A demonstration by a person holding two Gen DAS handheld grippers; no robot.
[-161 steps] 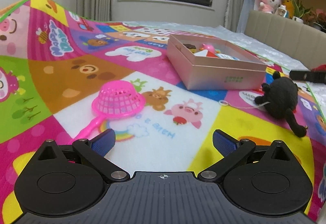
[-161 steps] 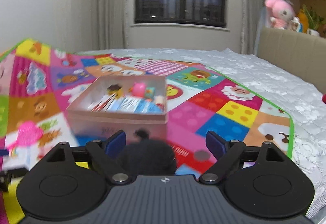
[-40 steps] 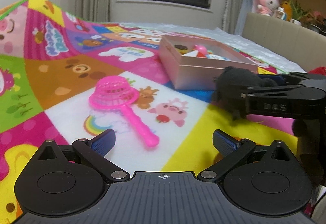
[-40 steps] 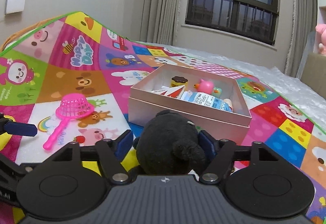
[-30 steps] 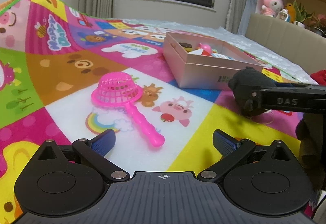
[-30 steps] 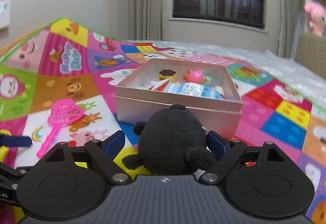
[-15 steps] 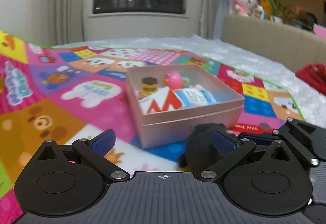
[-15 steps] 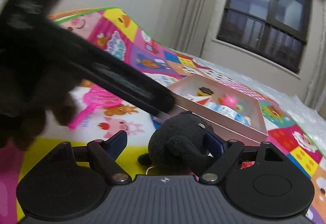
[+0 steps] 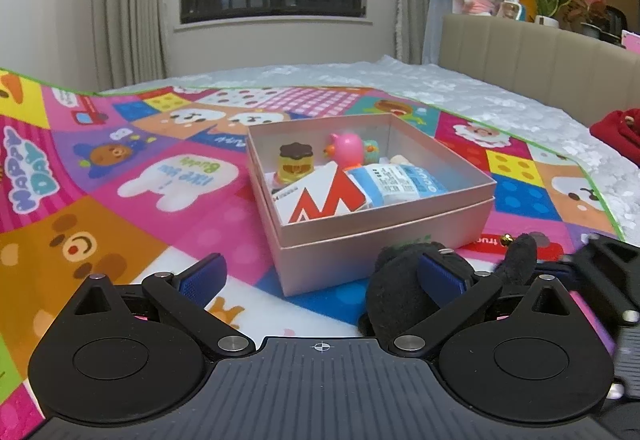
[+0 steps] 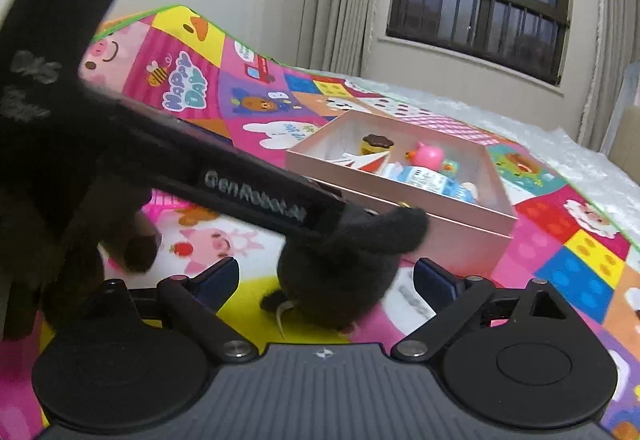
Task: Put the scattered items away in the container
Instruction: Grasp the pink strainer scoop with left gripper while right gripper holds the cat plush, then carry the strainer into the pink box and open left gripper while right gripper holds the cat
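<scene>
In the left wrist view, the left gripper stands with its jaws spread wide across the bottom of the frame and nothing between the pads – the left pad hangs over bare play mat. The pink box sits at centre frame, already holding a few small toys and packets. Just right of centre, low in the frame, the black plush toy lies on the mat against the box's near wall, outside it, with the left gripper's right pad in front of it.

In the right wrist view, the left gripper's arm crosses from upper left down to centre and its tip rests against the plush. The right gripper has just been opening; its jaws now stand wide either side of the plush, which sits between them on the mat, not clamped.

The risk, as I judge it, is crowding – two tools converge on one soft toy hard up against the box. A close now could catch only fuzz or the ear and let it slip on the lift, or shove the light box along the mat. The two grippers could also knock together.
</scene>
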